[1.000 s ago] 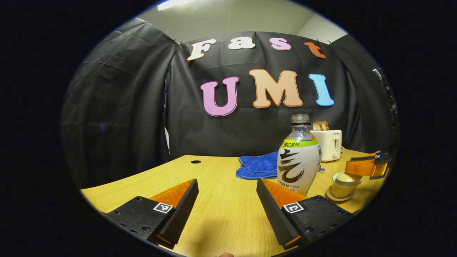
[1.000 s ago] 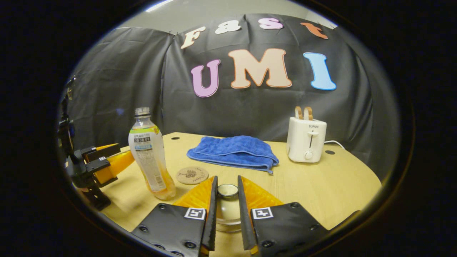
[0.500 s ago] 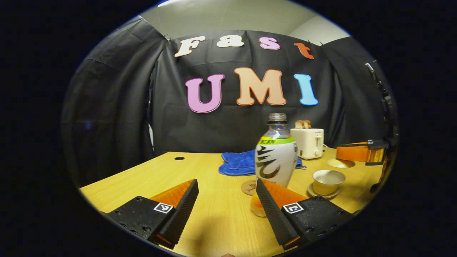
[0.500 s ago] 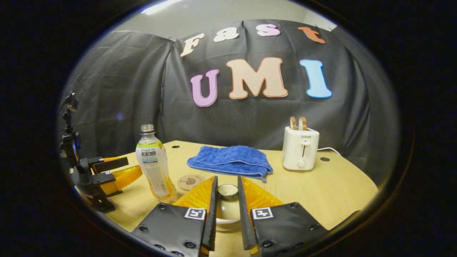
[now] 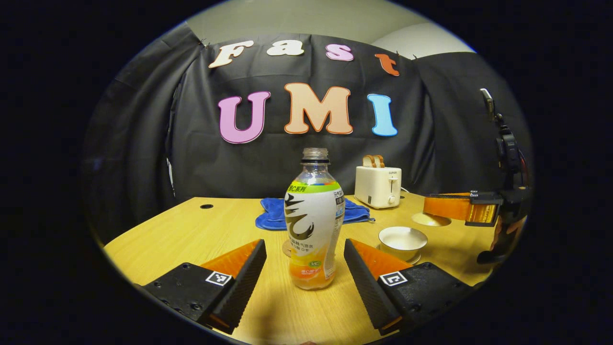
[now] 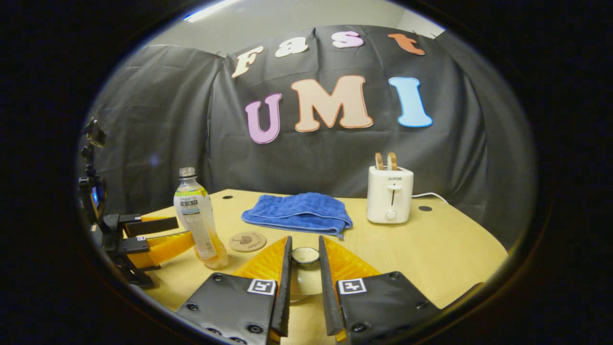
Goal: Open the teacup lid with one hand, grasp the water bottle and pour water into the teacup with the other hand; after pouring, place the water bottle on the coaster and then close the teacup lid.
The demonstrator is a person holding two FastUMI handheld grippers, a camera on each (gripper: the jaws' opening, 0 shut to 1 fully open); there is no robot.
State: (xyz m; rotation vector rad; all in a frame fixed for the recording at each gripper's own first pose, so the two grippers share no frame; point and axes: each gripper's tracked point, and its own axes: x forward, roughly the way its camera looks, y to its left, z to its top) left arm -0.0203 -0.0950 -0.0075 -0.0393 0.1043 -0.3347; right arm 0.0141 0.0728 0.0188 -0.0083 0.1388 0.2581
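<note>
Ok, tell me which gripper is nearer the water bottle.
Left. The left gripper has its open fingers either side of the water bottle; the right gripper holds the teacup lid farther off, beyond the teacup.

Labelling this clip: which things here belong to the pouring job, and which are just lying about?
Job: water bottle, teacup, teacup lid in the right gripper, coaster, left gripper.
Lying about: blue towel, toaster.

1 bottle | 1 teacup | 1 lid | 1 coaster | 1 towel | 1 toaster
</note>
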